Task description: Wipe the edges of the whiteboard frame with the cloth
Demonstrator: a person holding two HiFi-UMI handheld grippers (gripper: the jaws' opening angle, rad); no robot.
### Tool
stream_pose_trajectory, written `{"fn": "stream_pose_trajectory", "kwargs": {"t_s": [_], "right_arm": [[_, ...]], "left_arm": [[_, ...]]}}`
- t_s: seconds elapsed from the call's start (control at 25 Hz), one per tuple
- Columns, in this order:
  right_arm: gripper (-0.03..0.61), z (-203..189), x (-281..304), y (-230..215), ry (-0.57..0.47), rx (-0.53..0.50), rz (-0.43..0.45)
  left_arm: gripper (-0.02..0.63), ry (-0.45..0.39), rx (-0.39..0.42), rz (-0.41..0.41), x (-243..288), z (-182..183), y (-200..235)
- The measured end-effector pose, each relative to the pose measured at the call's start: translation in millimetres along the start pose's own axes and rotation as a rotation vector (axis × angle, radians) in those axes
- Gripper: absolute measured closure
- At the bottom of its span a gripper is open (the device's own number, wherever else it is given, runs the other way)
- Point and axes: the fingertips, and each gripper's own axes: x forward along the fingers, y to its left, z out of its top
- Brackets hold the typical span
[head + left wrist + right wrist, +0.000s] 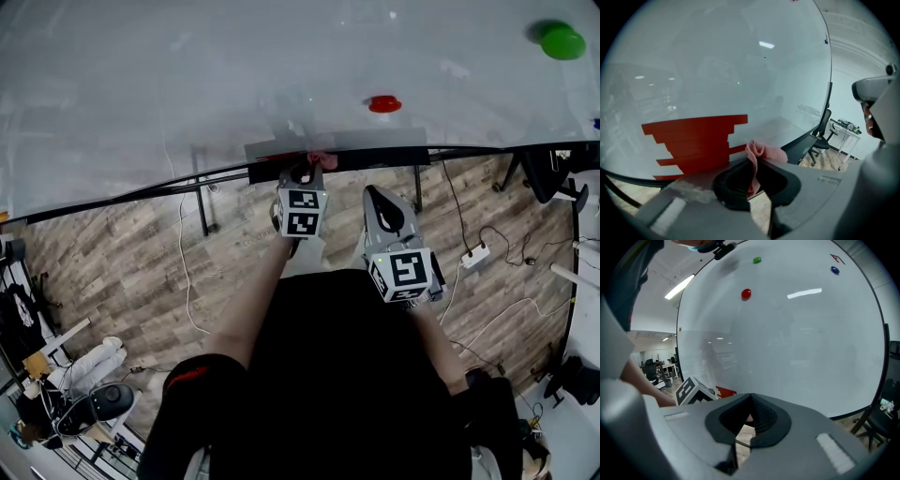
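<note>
At the bottom edge of the big glossy white whiteboard (234, 84), the left gripper (302, 174) has its jaws clamped on a small pink crumpled cloth (322, 159). Left gripper view shows the fabric nipped btwn the two dark pads (736, 180), w/ a tuft sticking out past the tips toward the board. Cloth sits right at the thin dark frame strip (112, 199), by the grey ledge (347, 141) under the board; can't tell if it's actually touching. Right gripper (382, 202) hangs just beside the left, jaws pressed together w/ nothing btwn them.

Step in hand, prob.: run the cloth along the lower frame edge. To do it well:
- Keep the tuft, not the hard jaw tips, on the frame.
- Press lightly & evenly.
- Travel parallel to the edge in one long pass vs. short dabs.
- Keep the grip firm, since only a little fabric is held & drag could pull it out.
- Watch the red stepped patch (693, 138) low on the board & the ledge; either might snag.

Orientation: cloth is bunched, no clear outline, but its held strip runs along the jaws, free end pointing fwd at the board. Frame's long axis here runs left-right across head view, rising slightly to the right, so the wipe should go sideways, i.e. across the way the gripper points.
</note>
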Motion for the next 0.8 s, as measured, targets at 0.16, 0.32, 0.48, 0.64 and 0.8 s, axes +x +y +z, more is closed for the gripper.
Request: {"fn": "stream_pose_trajectory", "kwargs": {"t_s": [0.16,0.32,0.48,0.64,0.8], "right_arm": [[0.577,-0.6,1.2,10.1,-0.001,-0.002,-0.003],[0.577,-0.7,4.0,21.0,-0.002,-0.002,-0.010],[0.577,-1.8,7.8,28.6,-0.004,0.005,-0.020],[0.577,-3.6,11.3,36.4,-0.006,0.008,-0.027],[0.577,-0.5,12.6,45.7,-0.010,0.007,-0.022]], "left_arm": [[0.586,0.002,0.007,-0.008,-4.0,-2.7,4.6],[0.586,-0.001,0.008,-0.016,-7.9,-4.6,11.6],[0.586,-0.003,0.012,-0.023,-8.5,-5.9,17.8],[0.586,-0.003,0.016,-0.029,-9.7,-7.3,22.5],[0.586,-0.004,0.020,-0.031,-13.9,-7.2,26.8]]}}
